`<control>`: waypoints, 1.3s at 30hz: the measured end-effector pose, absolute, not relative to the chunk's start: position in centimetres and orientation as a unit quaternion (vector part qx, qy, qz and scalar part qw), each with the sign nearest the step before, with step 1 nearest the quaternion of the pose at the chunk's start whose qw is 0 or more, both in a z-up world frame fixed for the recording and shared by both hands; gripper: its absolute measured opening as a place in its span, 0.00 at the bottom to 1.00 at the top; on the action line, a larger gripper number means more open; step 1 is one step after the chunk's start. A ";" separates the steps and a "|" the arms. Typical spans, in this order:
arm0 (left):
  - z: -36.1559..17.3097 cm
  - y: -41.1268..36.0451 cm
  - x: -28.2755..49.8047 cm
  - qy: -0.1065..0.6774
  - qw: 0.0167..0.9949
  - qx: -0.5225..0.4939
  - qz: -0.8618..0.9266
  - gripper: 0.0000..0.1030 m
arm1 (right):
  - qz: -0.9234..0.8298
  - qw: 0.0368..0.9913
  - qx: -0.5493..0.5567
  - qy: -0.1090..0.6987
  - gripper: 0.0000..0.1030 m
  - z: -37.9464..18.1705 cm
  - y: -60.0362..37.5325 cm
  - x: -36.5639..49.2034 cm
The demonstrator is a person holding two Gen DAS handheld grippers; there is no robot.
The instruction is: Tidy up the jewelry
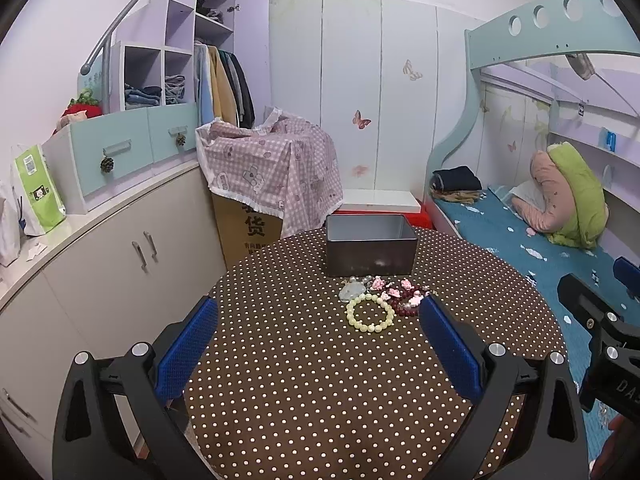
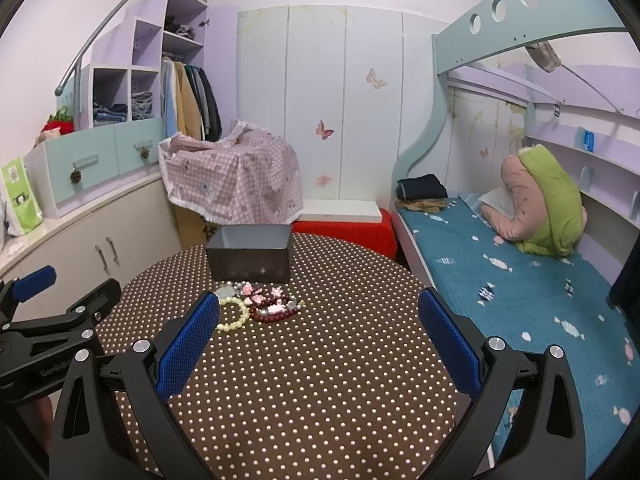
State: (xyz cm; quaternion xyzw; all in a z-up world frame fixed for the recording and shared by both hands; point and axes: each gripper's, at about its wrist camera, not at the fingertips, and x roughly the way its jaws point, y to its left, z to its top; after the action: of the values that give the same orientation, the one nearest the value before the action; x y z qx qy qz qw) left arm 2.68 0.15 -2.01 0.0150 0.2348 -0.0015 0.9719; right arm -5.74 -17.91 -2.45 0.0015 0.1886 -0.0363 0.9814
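Note:
A dark metal box (image 1: pixel 370 246) (image 2: pixel 250 254) stands open on the round dotted table (image 1: pixel 320 380) (image 2: pixel 300 360). In front of it lies a small heap of jewelry: a pale yellow bead bracelet (image 1: pixel 370 314) (image 2: pixel 232 314), a dark red bead bracelet (image 1: pixel 406 300) (image 2: pixel 276 312), pink charms (image 1: pixel 380 283) (image 2: pixel 256 294) and a clear stone (image 1: pixel 352 290) (image 2: pixel 227 291). My left gripper (image 1: pixel 320 308) hovers open just short of the heap, nothing between its fingers. My right gripper (image 2: pixel 320 304) is open too, to the right of the heap and empty.
A low white cabinet (image 1: pixel 100 248) curves along the left. A cardboard box under a pink checked cloth (image 1: pixel 272 168) stands behind the table. A bed with a blue sheet (image 2: pixel 520 280) runs along the right. The other gripper shows at each view's edge (image 1: pixel 600 340) (image 2: pixel 40 320).

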 end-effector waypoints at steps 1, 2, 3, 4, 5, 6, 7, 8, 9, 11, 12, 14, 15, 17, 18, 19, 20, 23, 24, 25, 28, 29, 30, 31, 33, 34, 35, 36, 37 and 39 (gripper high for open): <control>-2.0 0.1 2.8 0.235 0.972 0.016 -0.002 0.94 | -0.036 0.981 0.002 0.189 0.94 -2.5 -17.9 -5.7; -2.1 0.0 2.8 0.236 0.972 0.016 -0.002 0.94 | -0.036 0.981 0.002 0.189 0.94 -2.5 -17.9 -5.6; -2.1 0.0 2.9 0.236 0.972 0.017 -0.002 0.94 | -0.037 0.981 0.002 0.189 0.94 -2.5 -17.9 -5.6; -2.1 0.0 2.9 0.237 0.971 0.017 -0.002 0.94 | -0.037 0.981 0.002 0.190 0.94 -2.5 -17.9 -5.6; -2.1 0.0 2.9 0.237 0.971 0.017 -0.002 0.94 | -0.036 0.981 0.002 0.189 0.94 -2.5 -18.0 -5.7; -2.2 0.0 2.9 0.236 0.972 0.017 -0.002 0.94 | -0.037 0.981 0.002 0.190 0.94 -2.5 -18.0 -5.6; -2.1 0.0 2.9 0.236 0.972 0.017 -0.001 0.94 | -0.036 0.981 0.002 0.190 0.94 -2.6 -18.0 -5.6; -2.1 0.0 2.9 0.236 0.972 0.016 -0.002 0.94 | -0.036 0.981 0.002 0.190 0.94 -2.6 -18.0 -5.6; -2.1 0.0 2.9 0.236 0.972 0.016 -0.002 0.94 | -0.037 0.981 0.002 0.190 0.94 -2.6 -18.0 -5.6; -2.1 -0.1 3.0 0.235 0.972 0.017 -0.001 0.94 | -0.036 0.981 0.002 0.190 0.94 -2.6 -18.0 -5.6; -2.1 -0.2 3.0 0.234 0.972 0.017 -0.002 0.94 | -0.036 0.981 0.002 0.190 0.94 -2.6 -18.0 -5.6; -2.2 -0.2 3.1 0.234 0.972 0.016 -0.002 0.94 | -0.036 0.981 0.002 0.189 0.94 -2.6 -18.0 -5.6; -2.1 -0.2 3.0 0.234 0.972 0.017 -0.001 0.94 | -0.037 0.981 0.002 0.190 0.94 -2.6 -18.0 -5.6; -2.1 -0.2 3.0 0.234 0.972 0.017 -0.001 0.94 | -0.036 0.981 0.001 0.191 0.94 -2.6 -18.0 -5.5; -2.2 -0.2 3.1 0.234 0.972 0.018 -0.001 0.94 | -0.036 0.981 0.001 0.190 0.94 -2.7 -18.0 -5.6; -2.1 -0.3 3.0 0.235 0.972 0.018 0.000 0.94 | -0.035 0.981 0.000 0.191 0.94 -2.7 -18.0 -5.5; -2.1 -0.3 3.1 0.237 0.971 0.019 -0.001 0.94 | -0.034 0.981 -0.001 0.192 0.94 -2.7 -18.0 -5.4; -2.3 -0.4 3.8 0.249 0.968 0.022 -0.003 0.94 | -0.030 0.979 -0.002 0.199 0.94 -2.9 -18.2 -4.5; -2.4 -0.3 4.4 0.258 0.966 0.021 -0.004 0.94 | -0.026 0.979 -0.001 0.203 0.94 -2.9 -18.3 -4.0; -2.5 -0.2 4.9 0.264 0.964 0.020 -0.004 0.94 | -0.022 0.977 0.000 0.210 0.94 -3.0 -18.4 -3.3; -3.3 0.3 6.8 0.291 0.957 0.012 -0.005 0.94 | -0.015 0.973 0.006 0.230 0.94 -3.3 -18.8 -1.1; -3.6 0.6 7.7 0.301 0.954 0.007 -0.007 0.94 | -0.011 0.971 0.008 0.238 0.94 -3.6 -18.9 -0.3; -4.0 0.7 8.4 0.311 0.950 0.005 -0.006 0.94 | -0.009 0.970 0.008 0.245 0.94 -3.7 -18.9 0.5; -4.4 0.8 9.0 0.320 0.948 0.004 -0.005 0.94 | -0.007 0.967 0.007 0.256 0.94 -4.0 -19.1 1.4; -5.4 1.0 10.7 0.343 0.939 0.001 -0.004 0.94 | -0.001 0.962 0.006 0.273 0.94 -4.6 -19.2 3.1; -5.8 1.1 11.5 0.357 0.934 -0.003 -0.007 0.94 | 0.001 0.958 0.004 0.287 0.94 -5.1 -19.3 4.1; -6.2 1.1 12.0 0.364 0.931 -0.006 -0.012 0.94 | 0.006 0.955 0.004 0.297 0.94 -5.4 -19.3 5.0; -6.7 1.1 12.9 0.380 0.925 -0.011 -0.019 0.94 | 0.010 0.952 0.005 0.305 0.94 -5.8 -19.4 5.9; -7.1 1.0 13.5 0.391 0.920 -0.014 -0.024 0.94 | 0.010 0.948 0.002 0.318 0.94 -6.3 -19.4 6.9; -8.2 0.8 14.9 0.413 0.910 -0.017 -0.033 0.94 | 0.012 0.943 -0.001 0.334 0.94 -7.1 -19.5 8.2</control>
State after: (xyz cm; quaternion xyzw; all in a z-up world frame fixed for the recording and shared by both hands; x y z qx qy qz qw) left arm 14.92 0.82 -8.16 -0.0173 0.4126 -0.0326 0.9101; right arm 8.23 -19.46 -7.07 -0.0015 0.3338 0.0121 0.9426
